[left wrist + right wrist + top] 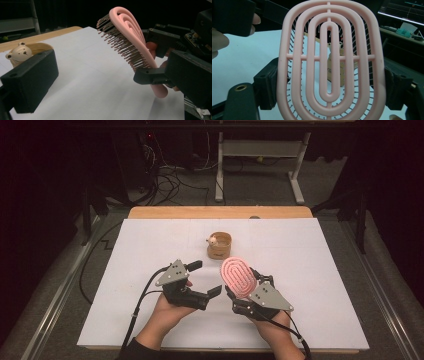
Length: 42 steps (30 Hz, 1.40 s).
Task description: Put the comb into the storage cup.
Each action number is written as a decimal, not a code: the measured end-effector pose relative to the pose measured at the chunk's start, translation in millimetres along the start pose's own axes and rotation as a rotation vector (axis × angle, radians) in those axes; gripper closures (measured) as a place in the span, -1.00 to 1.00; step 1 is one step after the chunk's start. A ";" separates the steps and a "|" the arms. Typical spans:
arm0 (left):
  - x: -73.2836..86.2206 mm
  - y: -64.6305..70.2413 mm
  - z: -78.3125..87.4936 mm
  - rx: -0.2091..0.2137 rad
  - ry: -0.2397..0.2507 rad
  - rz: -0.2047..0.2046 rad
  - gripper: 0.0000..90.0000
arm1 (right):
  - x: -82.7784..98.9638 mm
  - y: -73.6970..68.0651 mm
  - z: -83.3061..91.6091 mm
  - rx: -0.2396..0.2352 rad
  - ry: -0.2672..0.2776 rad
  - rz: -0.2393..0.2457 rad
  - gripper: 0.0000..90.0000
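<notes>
Pink oval hairbrush (329, 62), concentric open ribs, dark bristles.

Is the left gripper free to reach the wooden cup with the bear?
Probably yes: the left gripper is open and empty, and bare table lies between it and the cup.

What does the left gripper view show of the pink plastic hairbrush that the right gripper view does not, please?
The left gripper view shows the pink plastic hairbrush side-on: its bristle tips and the handle end below the right gripper's jaws. The right gripper view shows the brush's vented back of nested oval rings, a black jaw pressed against each edge. Both show the white table cover and, beyond it, the round wooden cup with its small cream bear figure.
</notes>
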<state>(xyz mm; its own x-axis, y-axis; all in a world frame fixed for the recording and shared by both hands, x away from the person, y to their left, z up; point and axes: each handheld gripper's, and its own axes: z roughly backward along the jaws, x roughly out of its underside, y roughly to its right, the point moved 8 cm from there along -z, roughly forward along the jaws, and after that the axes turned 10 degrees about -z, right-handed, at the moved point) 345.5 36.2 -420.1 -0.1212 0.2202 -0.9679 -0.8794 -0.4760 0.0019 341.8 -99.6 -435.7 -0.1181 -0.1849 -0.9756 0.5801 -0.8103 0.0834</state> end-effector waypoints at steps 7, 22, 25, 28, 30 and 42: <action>-1.1 4.9 -2.7 0.016 -0.008 0.009 -1.00 | -1.5 -9.3 -0.4 -0.017 0.004 0.014 -0.55; -1.6 11.3 -9.2 0.042 -0.012 0.033 -1.00 | 0.3 -28.3 -2.6 -0.053 0.003 0.046 -0.55; 0.8 9.6 -10.1 0.039 -0.018 0.038 -1.00 | 1.7 -32.6 -4.2 -0.062 0.001 0.049 -0.55; 1.8 8.7 -10.9 0.047 -0.015 0.059 -1.00 | 3.1 -35.9 -5.8 -0.068 -0.003 0.057 -0.55; 2.6 8.9 -11.5 0.056 -0.016 0.072 -1.00 | 3.4 -37.0 -6.4 -0.069 -0.003 0.060 -0.56; 4.2 9.7 -10.4 0.087 -0.013 0.111 -0.64 | 2.8 -39.1 -5.9 -0.065 0.005 0.070 -0.55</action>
<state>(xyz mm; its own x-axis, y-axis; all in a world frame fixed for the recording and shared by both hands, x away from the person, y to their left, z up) 341.3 23.7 -426.8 -0.2253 0.1816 -0.9572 -0.8968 -0.4227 0.1309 323.6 -65.1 -442.8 -0.0718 -0.2373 -0.9688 0.6380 -0.7575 0.1382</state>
